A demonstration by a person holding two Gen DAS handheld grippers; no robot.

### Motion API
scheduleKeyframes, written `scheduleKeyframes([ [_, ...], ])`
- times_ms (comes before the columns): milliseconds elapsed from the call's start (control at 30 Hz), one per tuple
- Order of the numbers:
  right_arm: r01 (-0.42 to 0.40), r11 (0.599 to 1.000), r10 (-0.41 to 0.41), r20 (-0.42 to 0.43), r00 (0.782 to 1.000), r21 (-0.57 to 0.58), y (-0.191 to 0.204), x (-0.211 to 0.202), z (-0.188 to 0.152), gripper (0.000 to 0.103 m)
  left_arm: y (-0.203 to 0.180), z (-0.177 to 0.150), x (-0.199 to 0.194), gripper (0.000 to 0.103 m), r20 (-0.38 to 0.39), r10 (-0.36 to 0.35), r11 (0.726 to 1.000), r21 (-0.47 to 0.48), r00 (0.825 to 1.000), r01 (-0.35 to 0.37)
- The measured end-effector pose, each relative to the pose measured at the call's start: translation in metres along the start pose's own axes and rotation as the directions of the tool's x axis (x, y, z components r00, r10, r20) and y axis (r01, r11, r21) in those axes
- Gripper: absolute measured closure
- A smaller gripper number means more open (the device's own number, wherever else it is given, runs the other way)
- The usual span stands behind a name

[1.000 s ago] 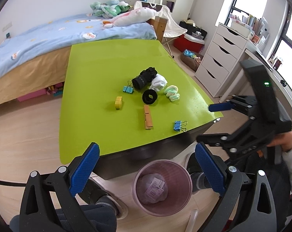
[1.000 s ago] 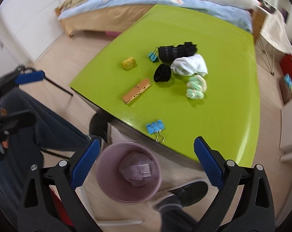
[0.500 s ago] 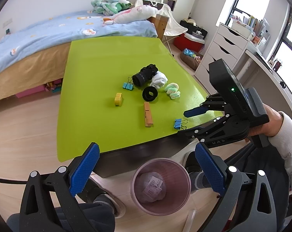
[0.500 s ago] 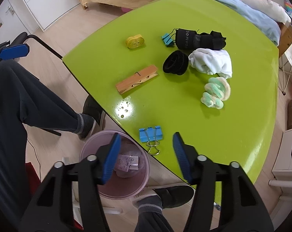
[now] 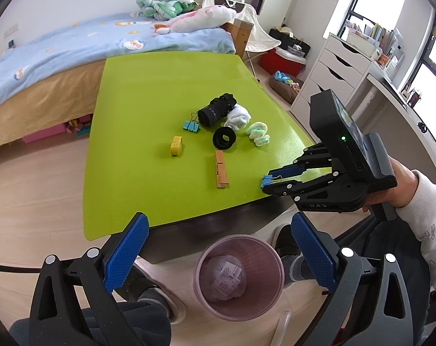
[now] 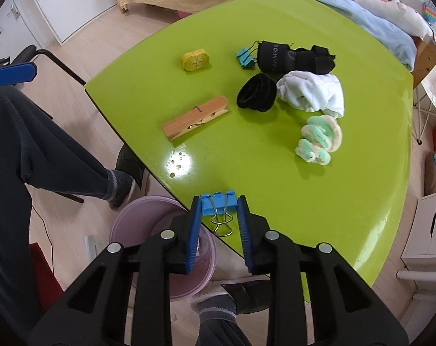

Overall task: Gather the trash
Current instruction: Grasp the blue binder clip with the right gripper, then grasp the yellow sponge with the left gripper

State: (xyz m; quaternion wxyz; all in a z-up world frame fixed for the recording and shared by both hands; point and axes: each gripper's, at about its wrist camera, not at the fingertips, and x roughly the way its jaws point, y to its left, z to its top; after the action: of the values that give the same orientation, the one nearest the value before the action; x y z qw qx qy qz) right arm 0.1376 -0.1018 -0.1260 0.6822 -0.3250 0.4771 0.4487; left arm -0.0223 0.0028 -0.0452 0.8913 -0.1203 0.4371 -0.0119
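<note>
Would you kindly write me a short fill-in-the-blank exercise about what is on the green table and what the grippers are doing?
1. The right gripper has its pads against a blue ____ at the table edge.
2. The wooden clothespin lies nearest the ____ hair tie.
3. The bin on the floor is ____ in colour.
4. The left gripper holds ____.

Missing words: binder clip; black; pink; nothing

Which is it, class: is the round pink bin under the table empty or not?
Not empty: the round pink bin already holds crumpled wrapping with a printed label.
</note>
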Motion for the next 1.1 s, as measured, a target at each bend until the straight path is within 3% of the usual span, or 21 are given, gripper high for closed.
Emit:
scheduleKeyframes([
  [233,-0.007,0.993,0.0,0.059,0.998,0.114,-0.007,-0.014,-0.003,0.078,0.0,0.009,0.005,0.008,-0.011,0.007,1.0,0.019,1.0,-0.007],
  [533,-0.024,0.975,0.0,0.109,0.994,0.222,-0.017,-0.031,-0.01,0.078,0.015,0.045,0.027,0.008,-0.033,0.037,0.999,0.028,0.999,-0.036],
  [1100,-0.041,0.963,0.006,0.129,0.992,0.268,-0.027,-0.044,-0.015,0.078,0.047,0.093,0.115,0.008,-0.209,0.097,0.994,0.075,0.973,-0.083],
])
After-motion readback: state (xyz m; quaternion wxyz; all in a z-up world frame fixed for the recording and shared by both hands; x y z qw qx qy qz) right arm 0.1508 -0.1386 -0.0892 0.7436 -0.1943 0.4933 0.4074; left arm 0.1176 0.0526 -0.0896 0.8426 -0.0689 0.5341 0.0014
